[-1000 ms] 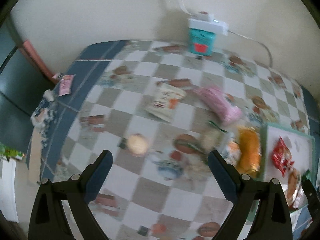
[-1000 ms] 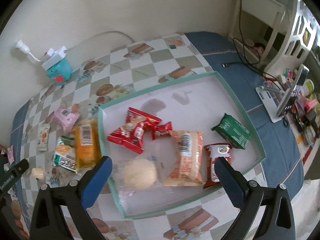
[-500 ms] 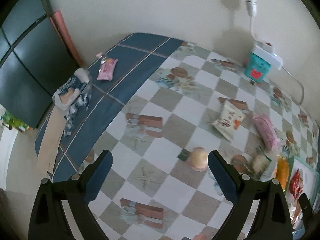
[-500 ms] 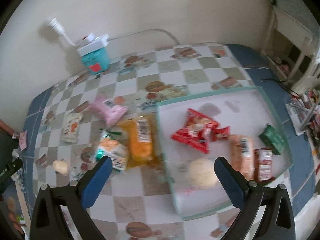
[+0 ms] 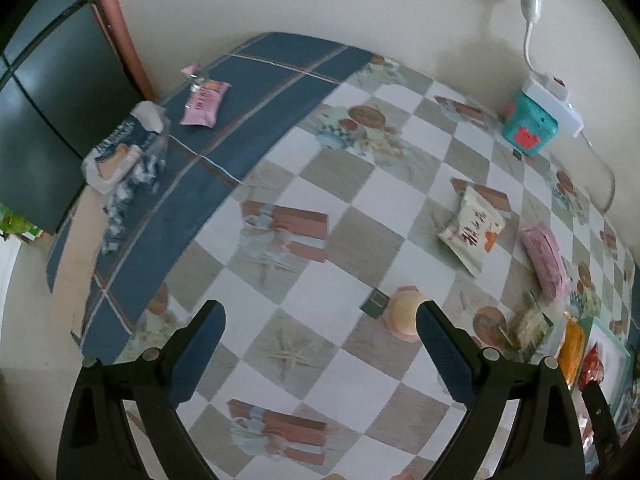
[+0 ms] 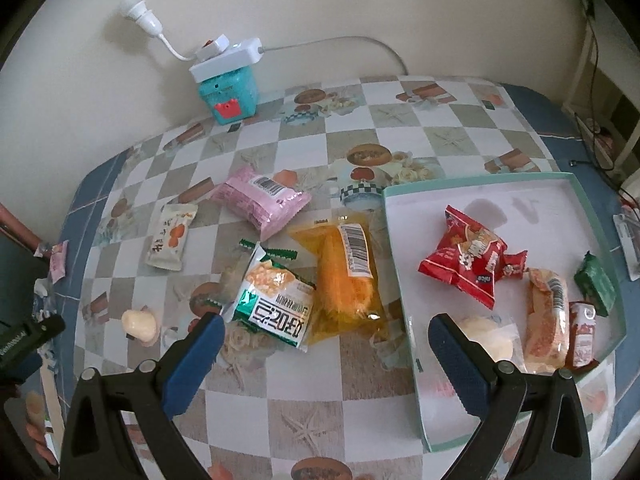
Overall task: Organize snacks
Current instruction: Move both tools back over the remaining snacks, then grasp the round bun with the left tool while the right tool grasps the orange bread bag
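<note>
Both tongs spread and empty: right tongs (image 6: pixel 322 338) above the orange packet (image 6: pixel 346 276), just left of the tray (image 6: pixel 480 182); left tongs (image 5: pixel 320 326) beside the bun (image 5: pixel 404 314). Slippery wrappers likely to slide from a shallow pinch.

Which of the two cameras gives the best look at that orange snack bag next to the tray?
The right wrist view: the orange snack bag lies whole near the picture's middle, barcode up, beside the tray. The left wrist view catches only a squashed orange sliver at its far right edge.
</note>
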A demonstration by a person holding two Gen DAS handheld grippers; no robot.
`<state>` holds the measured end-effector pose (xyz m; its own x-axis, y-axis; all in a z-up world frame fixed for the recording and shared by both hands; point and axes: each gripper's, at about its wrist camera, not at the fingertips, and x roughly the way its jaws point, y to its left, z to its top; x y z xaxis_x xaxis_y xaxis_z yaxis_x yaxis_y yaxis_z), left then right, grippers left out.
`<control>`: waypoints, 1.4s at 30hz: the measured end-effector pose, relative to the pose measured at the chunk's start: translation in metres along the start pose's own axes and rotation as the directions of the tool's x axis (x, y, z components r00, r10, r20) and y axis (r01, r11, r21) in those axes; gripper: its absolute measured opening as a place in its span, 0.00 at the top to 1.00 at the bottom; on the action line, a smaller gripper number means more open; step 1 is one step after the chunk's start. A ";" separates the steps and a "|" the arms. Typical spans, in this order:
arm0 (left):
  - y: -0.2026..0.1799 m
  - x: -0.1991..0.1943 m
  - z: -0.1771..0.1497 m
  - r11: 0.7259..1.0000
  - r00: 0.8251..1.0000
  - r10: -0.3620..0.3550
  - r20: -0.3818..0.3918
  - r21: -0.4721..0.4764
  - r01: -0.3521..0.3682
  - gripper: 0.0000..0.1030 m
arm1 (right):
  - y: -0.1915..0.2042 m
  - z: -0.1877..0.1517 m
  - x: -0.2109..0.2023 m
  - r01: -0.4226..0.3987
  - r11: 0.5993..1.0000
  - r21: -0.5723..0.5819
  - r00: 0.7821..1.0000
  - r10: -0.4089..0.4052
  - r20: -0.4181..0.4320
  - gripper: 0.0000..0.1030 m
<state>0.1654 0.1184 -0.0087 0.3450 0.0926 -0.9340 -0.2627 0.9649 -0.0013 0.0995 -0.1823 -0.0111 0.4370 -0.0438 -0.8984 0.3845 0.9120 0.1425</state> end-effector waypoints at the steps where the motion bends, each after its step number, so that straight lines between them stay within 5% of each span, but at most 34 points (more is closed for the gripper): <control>1: -0.002 0.002 -0.001 1.000 1.000 -0.007 -0.008 -0.001 0.007 0.07 | -0.001 0.001 0.001 -0.003 1.000 0.002 1.000 0.003 -0.004 0.00; 11: -0.017 0.025 -0.006 0.996 0.992 -0.085 -0.092 -0.039 0.082 0.07 | -0.011 0.006 0.016 -0.022 0.999 0.025 1.000 0.022 -0.015 0.16; 17: -0.029 0.034 -0.007 0.997 0.992 -0.073 -0.105 -0.015 0.072 0.07 | -0.014 0.011 0.026 -0.039 0.998 0.040 0.999 0.040 -0.018 0.22; 22: -0.039 0.042 -0.005 0.998 0.991 -0.067 -0.113 0.000 0.067 0.07 | -0.015 0.014 0.038 -0.056 0.997 0.048 0.997 0.058 -0.043 0.44; 28: -0.052 0.055 -0.001 0.999 0.992 -0.048 -0.120 0.021 0.050 0.08 | -0.015 0.016 0.053 -0.046 0.998 0.048 0.997 0.049 -0.060 0.50; 36: -0.058 0.075 0.000 0.999 0.987 -0.043 -0.157 0.024 0.047 0.41 | -0.020 0.020 0.065 -0.032 0.998 0.059 0.998 0.036 -0.054 0.57; 42: -0.056 0.084 0.002 0.998 0.982 -0.054 -0.180 0.002 0.055 0.45 | -0.021 0.021 0.070 -0.032 0.998 0.055 0.998 0.035 -0.054 0.58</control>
<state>0.2106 0.0722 -0.0864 0.1907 -0.0054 -0.9816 -0.2414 0.9690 -0.0522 0.1393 -0.2135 -0.0680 0.4057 0.0104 -0.9139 0.4141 0.8893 0.1940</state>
